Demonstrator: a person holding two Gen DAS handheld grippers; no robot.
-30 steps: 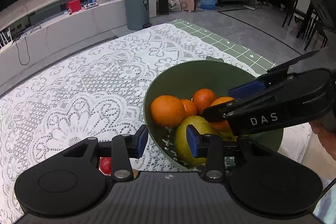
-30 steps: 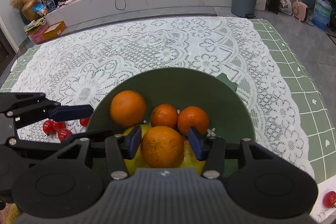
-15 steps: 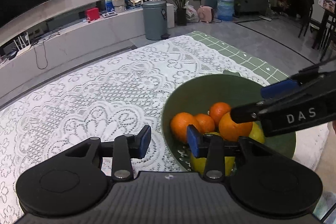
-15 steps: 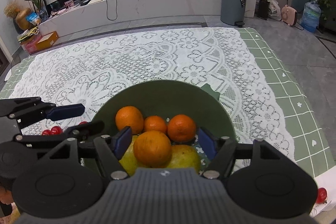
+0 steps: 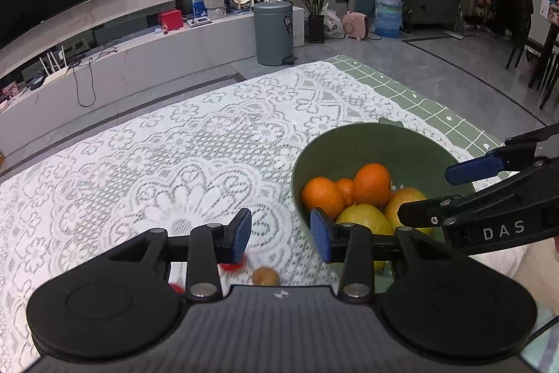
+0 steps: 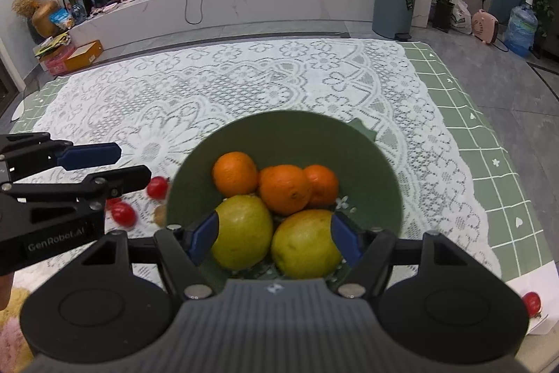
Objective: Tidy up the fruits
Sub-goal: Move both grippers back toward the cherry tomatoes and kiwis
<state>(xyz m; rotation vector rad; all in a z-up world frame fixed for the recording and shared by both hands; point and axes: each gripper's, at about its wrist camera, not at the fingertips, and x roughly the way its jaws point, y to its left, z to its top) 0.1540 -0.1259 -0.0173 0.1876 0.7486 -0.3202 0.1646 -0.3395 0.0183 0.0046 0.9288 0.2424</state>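
While you look through the left wrist view, your left gripper [image 5: 281,231] stands partly open with nothing between its blue pads, above the lace tablecloth [image 5: 157,163]. The green bowl [image 5: 349,142] lies to its right, holding oranges [image 5: 372,184] and two yellow-green citrus fruits. Loose fruit is just below the pads: a small red one [image 5: 232,266] and a small brown one [image 5: 265,275], both blurred. So this gripper is the nearer one for them, and they lie below and slightly left of its tips. Your right gripper [image 5: 450,194] enters from the right, and its side reads "DAS".

From the right wrist view, your right gripper [image 6: 274,238] has just been opening and holds nothing; its pads stand apart over the near side of the bowl [image 6: 349,142], above the two yellow-green fruits [image 6: 242,236]. Small red fruits [image 6: 157,187] lie left of the bowl, beside the left gripper [image 6: 117,163], which reads "GenRobot.AI". One more red fruit [image 6: 531,303] lies far right, near the table edge.
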